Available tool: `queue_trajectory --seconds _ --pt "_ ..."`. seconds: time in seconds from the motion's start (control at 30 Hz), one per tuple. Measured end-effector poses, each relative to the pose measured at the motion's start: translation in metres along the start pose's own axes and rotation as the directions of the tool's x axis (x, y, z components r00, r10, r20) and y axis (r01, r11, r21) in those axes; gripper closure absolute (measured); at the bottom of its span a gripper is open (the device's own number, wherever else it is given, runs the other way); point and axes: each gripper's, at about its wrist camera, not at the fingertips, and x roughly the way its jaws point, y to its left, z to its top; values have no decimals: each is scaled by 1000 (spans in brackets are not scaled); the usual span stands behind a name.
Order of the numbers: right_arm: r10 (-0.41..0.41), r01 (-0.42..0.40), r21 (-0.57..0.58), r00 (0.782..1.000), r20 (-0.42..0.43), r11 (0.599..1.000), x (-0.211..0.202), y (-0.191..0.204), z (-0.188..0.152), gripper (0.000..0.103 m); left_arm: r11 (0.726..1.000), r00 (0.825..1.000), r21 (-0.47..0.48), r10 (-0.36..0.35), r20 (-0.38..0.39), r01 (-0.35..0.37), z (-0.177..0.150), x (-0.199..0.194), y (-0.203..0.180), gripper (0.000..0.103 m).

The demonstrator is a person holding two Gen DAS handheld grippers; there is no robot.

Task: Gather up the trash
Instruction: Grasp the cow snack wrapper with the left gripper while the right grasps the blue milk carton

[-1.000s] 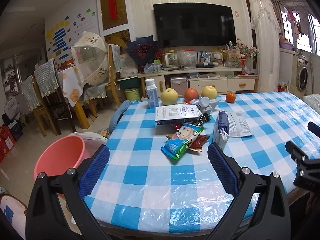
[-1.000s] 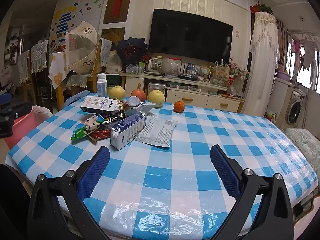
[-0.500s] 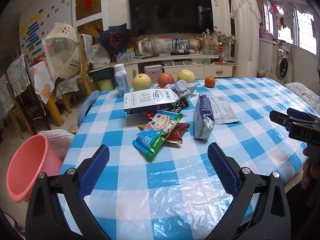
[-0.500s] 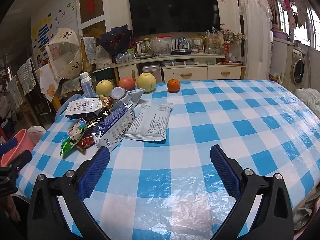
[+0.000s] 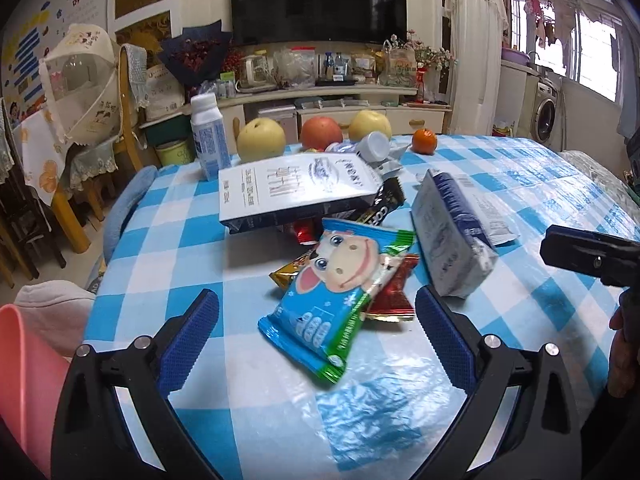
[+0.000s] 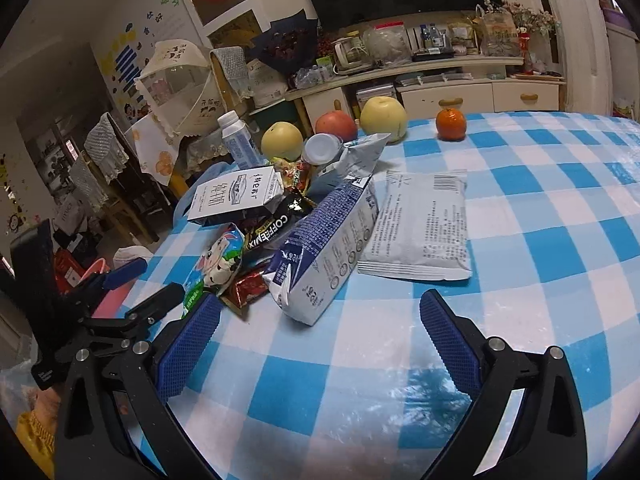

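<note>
Closer now (fingers spread): wrappers (image 5: 335,300).

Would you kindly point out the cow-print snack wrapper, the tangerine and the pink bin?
cow-print snack wrapper (image 5: 340,304): left wrist view, wrapper's middle.
tangerine (image 6: 451,124): right wrist view, centre of fruit.
pink bin (image 5: 24,372): left wrist view, outer wall.

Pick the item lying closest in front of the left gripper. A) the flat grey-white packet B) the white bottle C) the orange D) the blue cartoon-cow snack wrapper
D: in the left wrist view the blue cartoon-cow snack wrapper lies just ahead of the open left gripper, while the orange and white bottle stand at the table's far edge.
</note>
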Motion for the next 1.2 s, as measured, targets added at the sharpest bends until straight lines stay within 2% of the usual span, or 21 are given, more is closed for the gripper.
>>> queue_trajectory --seconds 0.23,0.37,0.5,0.57,0.63,0.73,0.83,0.93,1.1,1.2 --pt "26 -25 41 999 -22 999 40 6 15 4 998 995 -16 -57 -79 56 3 32 10 4" --pt "39 -37 85 999 -29 996 56 2 23 5 994 990 -61 -98 -102 92 8 44 17 4" --pt "46 -39 130 998 -49 991 70 -1 28 7 992 985 -62 -119 -121 112 12 54 12 5" --pt "39 -30 126 997 -64 992 76 1 29 26 991 983 -63 -128 -130 121 13 58 11 9" --pt "3 5 105 997 -79 994 81 3 30 28 986 979 -84 -153 -138 142 13 61 10 20" --pt "-17 26 97 996 -88 995 84 2 29 36 974 972 -148 -192 -138 172 13 63 16 31" --pt "-53 62 89 993 -108 994 85 -5 28 41 974 974 -167 -177 -144 152 13 66 18 44" --pt "-82 93 77 989 -126 993 85 -11 28 56 974 975 -181 -161 -152 133 12 68 20 51" --pt "-91 99 53 987 -132 994 84 -14 25 58 971 976 -208 -156 -155 122 9 63 27 58" --pt "-73 82 60 987 -142 995 85 -15 24 65 966 977 -232 -150 -154 112 8 59 36 60"
